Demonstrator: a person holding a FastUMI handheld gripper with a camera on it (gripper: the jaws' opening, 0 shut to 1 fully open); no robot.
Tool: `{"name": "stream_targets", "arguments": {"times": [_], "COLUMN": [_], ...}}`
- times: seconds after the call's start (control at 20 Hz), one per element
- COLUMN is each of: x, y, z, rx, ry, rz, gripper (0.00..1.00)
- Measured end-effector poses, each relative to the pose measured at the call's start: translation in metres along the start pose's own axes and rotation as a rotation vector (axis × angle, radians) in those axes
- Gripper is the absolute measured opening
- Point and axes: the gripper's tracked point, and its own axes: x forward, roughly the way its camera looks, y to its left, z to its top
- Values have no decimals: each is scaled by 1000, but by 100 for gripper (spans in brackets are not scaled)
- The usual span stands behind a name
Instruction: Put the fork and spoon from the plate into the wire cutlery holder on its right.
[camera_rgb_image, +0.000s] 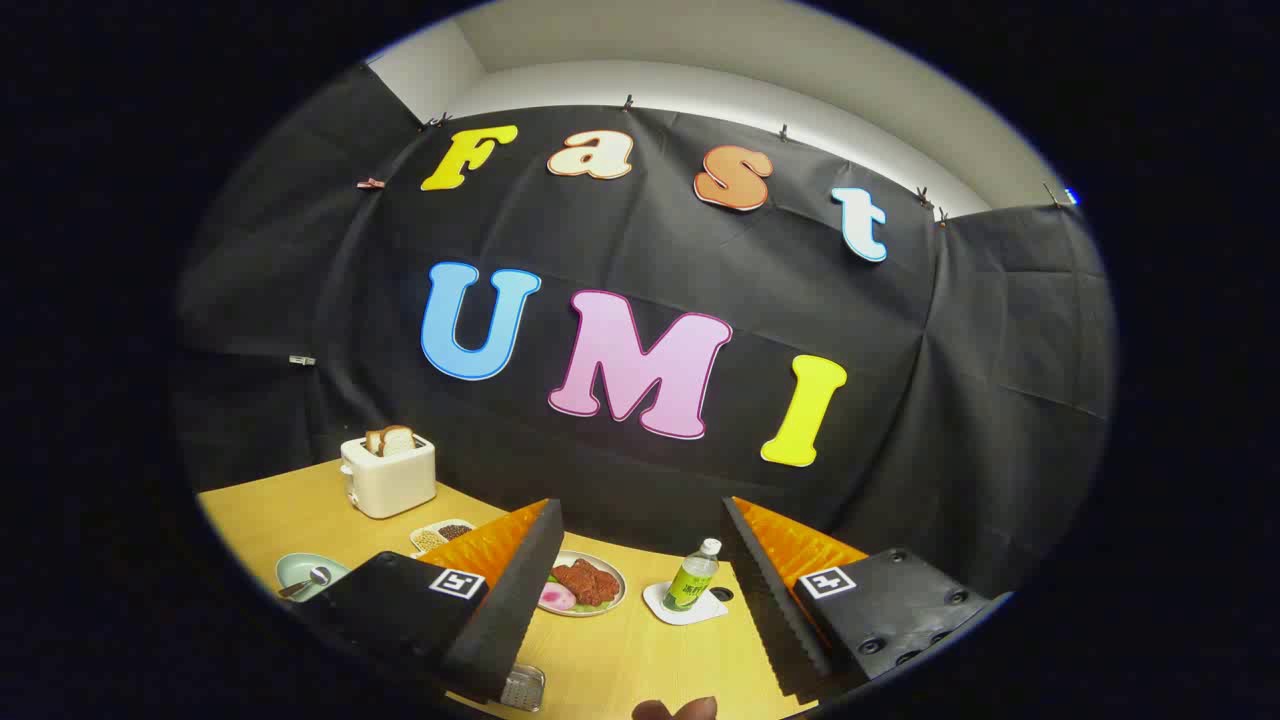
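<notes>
While the gripper (640, 610) hangs high over the wooden table (300, 510), fingers spread wide and holding nothing, the task's things sit off to its left: a pale green plate (296, 571) near the table edge, partly hidden by the left finger, with a spoon (307, 581) lying in it, handle pointing toward the table's left edge, bowl toward the fingers. Can't tell the fork from this view. Wire cutlery holder (522, 688) shows low down, just by the left finger's tip, close under the gripper. Judgement: next move is a swing left and down to the plate, fingers closing across the spoon's handle. Beyond the fingers: a food plate (590, 584), a bottle (692, 575) on a coaster (684, 608), a divided dish (440, 535), a toaster (388, 473). Plate is near the edge, so little room on that side
</notes>
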Motion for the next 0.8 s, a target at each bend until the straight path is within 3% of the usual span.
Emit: {"name": "stream_targets", "arguments": {"times": [0.8], "x": [-4], "y": [37], "z": [-1], "rx": [-15], "ry": [5], "rz": [85], "gripper": [98]}}
